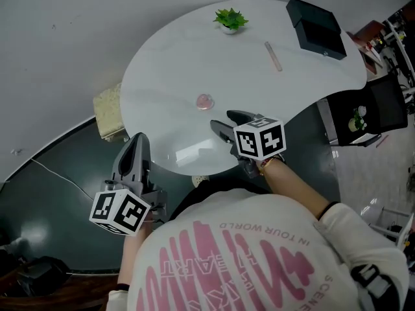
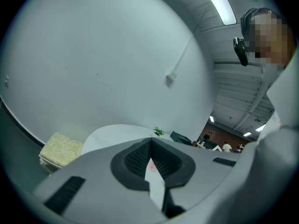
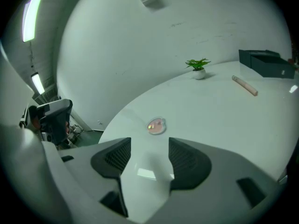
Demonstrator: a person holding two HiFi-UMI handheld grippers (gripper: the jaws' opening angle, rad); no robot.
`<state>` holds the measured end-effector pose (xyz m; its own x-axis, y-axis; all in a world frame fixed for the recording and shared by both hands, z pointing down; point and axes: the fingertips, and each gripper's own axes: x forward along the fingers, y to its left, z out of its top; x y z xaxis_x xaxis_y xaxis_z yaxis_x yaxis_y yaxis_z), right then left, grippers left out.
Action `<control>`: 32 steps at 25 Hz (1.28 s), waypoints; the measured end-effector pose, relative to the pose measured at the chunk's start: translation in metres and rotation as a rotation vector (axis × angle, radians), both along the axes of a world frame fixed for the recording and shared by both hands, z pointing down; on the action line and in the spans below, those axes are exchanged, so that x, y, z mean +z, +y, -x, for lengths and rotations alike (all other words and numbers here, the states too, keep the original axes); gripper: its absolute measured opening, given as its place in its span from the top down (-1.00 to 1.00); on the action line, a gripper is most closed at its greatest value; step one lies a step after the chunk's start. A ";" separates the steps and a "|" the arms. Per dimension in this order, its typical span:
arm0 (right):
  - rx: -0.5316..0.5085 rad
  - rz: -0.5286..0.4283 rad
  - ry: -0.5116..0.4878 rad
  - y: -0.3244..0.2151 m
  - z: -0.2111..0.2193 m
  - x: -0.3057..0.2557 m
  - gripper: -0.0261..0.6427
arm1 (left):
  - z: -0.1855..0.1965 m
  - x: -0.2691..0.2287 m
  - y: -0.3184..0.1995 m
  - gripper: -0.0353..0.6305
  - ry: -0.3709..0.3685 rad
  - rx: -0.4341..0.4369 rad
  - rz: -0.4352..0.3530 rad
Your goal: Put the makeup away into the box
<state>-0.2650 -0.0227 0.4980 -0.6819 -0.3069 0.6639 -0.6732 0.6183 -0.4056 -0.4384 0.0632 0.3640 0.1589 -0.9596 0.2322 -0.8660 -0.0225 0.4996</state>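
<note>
Hovering over the near edge of the white table (image 1: 162, 76), well apart from the black box (image 1: 316, 27), the R gripper (image 1: 225, 123) has its jaws spread wide w/ nothing between them, just bare tabletop. The round pink compact (image 1: 205, 101) lies just past its tips, also far from the box, untouched. The pink stick (image 1: 273, 56) lies near the box, on the side twd the small potted plant (image 1: 230, 20). The L gripper (image 1: 138, 138) is farthest from the box, off the table's near-left edge over dark floor; its jaws meet at the tips, empty. A yellowish cushion (image 1: 109, 112) sits by the table end opposite the box.
</note>
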 end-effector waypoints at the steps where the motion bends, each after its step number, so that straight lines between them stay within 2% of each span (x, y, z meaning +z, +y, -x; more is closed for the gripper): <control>1: 0.005 0.000 0.009 -0.005 0.005 0.001 0.15 | 0.007 0.000 -0.003 0.89 0.000 -0.001 -0.002; 3: 0.017 -0.002 0.025 -0.014 0.015 0.002 0.09 | 0.021 0.000 -0.009 0.89 0.000 -0.005 -0.008; 8: 0.012 -0.011 0.082 -0.030 0.037 0.007 0.10 | 0.045 0.004 -0.017 0.89 -0.008 -0.009 0.001; 11: 0.003 -0.028 0.145 -0.038 0.042 0.015 0.10 | 0.053 0.011 -0.019 0.89 -0.013 -0.004 0.039; 15: -0.033 -0.044 0.238 -0.043 0.054 0.029 0.03 | 0.058 0.013 -0.021 0.89 0.004 0.013 0.041; 20: -0.076 -0.118 0.350 -0.044 0.057 0.038 0.17 | 0.064 0.014 -0.017 0.89 0.007 0.007 0.037; 26: -0.072 -0.142 0.340 -0.044 0.054 0.037 0.17 | 0.061 0.012 -0.016 0.89 0.002 0.009 0.036; 28: -0.070 -0.153 0.329 -0.045 0.052 0.037 0.26 | 0.056 0.012 -0.017 0.89 -0.002 0.019 0.034; 32: -0.075 -0.170 0.318 -0.043 0.049 0.035 0.29 | 0.046 0.011 -0.021 0.89 -0.011 0.042 0.033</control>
<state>-0.3143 -0.0657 0.5329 -0.4746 -0.3885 0.7898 -0.6995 0.7112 -0.0704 -0.4841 0.0425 0.3749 0.1960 -0.9440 0.2654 -0.8702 -0.0427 0.4908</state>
